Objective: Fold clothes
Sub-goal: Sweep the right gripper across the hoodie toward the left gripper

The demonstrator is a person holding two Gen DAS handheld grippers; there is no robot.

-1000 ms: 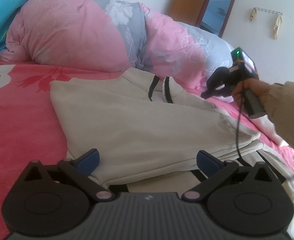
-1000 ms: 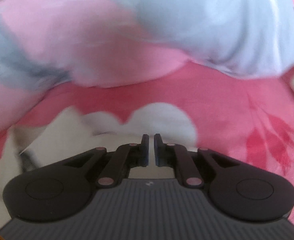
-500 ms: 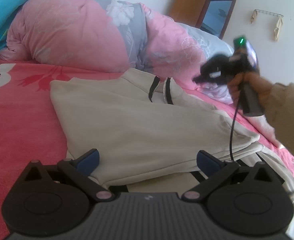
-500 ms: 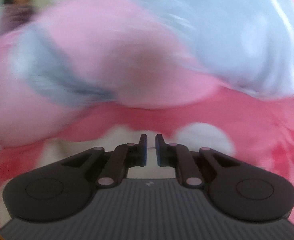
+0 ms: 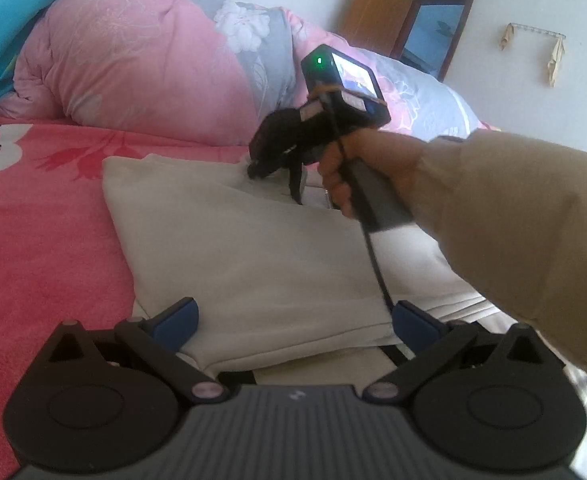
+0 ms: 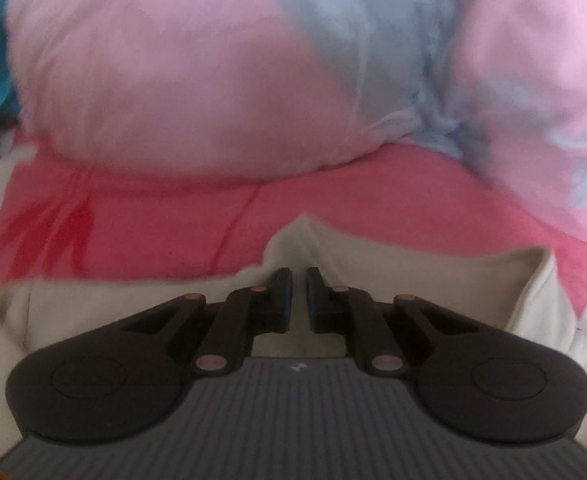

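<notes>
A heaped pink and grey quilt (image 5: pixel 141 80) lies behind the cream garment (image 5: pixel 253 256), a blue cloth (image 5: pixel 1 28) at its left end. The garment lies part-folded on my bed's pink sheet (image 5: pixel 33 240). My left claw (image 5: pixel 293 322) gapes wide at its near hem, gripping nothing. My right claw (image 6: pixel 299 294), nearly closed and empty, hovers at the collar edge. A brown door (image 5: pixel 381 12) stands by the white wall.

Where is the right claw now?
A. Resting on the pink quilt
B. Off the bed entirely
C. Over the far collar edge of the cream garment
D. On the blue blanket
C: the right claw hangs at the far collar edge of the cream garment, short of the pink quilt.
</notes>
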